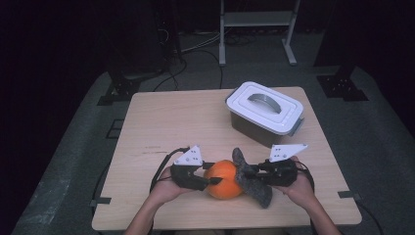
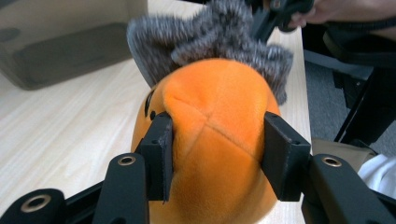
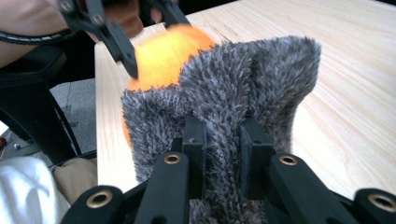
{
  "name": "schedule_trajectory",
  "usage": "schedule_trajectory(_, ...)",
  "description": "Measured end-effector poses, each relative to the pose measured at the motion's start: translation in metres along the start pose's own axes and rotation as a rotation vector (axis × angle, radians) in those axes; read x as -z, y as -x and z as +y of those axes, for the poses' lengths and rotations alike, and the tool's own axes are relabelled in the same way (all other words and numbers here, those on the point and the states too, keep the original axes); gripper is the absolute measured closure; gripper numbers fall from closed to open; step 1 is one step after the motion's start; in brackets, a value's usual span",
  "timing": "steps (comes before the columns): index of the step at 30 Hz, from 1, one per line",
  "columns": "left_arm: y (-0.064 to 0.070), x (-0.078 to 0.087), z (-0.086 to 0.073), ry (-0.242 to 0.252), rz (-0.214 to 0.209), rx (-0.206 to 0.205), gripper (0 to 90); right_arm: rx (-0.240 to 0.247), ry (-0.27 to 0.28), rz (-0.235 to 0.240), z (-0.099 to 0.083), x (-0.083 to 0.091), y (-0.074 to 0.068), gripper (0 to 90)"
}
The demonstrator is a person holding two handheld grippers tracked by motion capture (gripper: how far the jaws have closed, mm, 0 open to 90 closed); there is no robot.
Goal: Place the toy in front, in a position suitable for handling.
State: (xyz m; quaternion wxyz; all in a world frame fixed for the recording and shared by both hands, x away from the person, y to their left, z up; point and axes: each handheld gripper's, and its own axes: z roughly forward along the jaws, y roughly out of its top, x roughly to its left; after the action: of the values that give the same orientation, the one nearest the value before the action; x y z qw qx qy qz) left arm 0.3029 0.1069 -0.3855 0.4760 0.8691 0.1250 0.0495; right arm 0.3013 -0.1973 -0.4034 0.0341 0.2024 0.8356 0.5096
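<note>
Working from the high view, I log the bench [image 1: 161,117] first: the white-lidded grey box [image 1: 265,113] sits at about 1 o'clock from centre, well apart from my hands. The plush toy lies at 6 o'clock near the front edge, its long axis running 9-to-3 between the two tongs.

Orange body [image 1: 223,179]: at 3 o'clock from the left tongs [image 1: 208,180], whose jaws stand fairly wide and press into its rounded end on both sides [image 2: 215,140].

Grey furry part [image 1: 250,182]: at 9 o'clock from the right tongs [image 1: 258,171], whose jaws are narrow, pinching a ridge of the fur [image 3: 224,140].

Judgement: both ends are held, so the coming move turns on that shared axis; pulling apart along 9-to-3 would strain the grey-orange join.
</note>
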Motion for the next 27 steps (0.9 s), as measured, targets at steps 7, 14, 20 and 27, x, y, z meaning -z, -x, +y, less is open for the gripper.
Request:
schedule_trajectory(7, 0.001, -0.004, -0.001, -0.015, 0.005, 0.002, 47.4, 0.015, 0.054, 0.018, 0.008, -0.003, -0.008, 74.2)
schedule_trajectory(14, -0.004, -0.008, -0.006, 0.029, 0.002, 0.036, 22.7, -0.008, -0.002, 0.019, -0.002, -0.005, 0.0, 74.2)
schedule_trajectory(20, -0.006, -0.013, -0.011, 0.027, -0.051, 0.057, 22.4, -0.028, -0.002, 0.021, -0.006, -0.003, 0.005, 73.8)
schedule_trajectory(27, -0.001, -0.012, -0.01, 0.03, -0.115, 0.024, 26.7, -0.05, -0.011, -0.002, -0.01, 0.0, 0.013, 73.1)
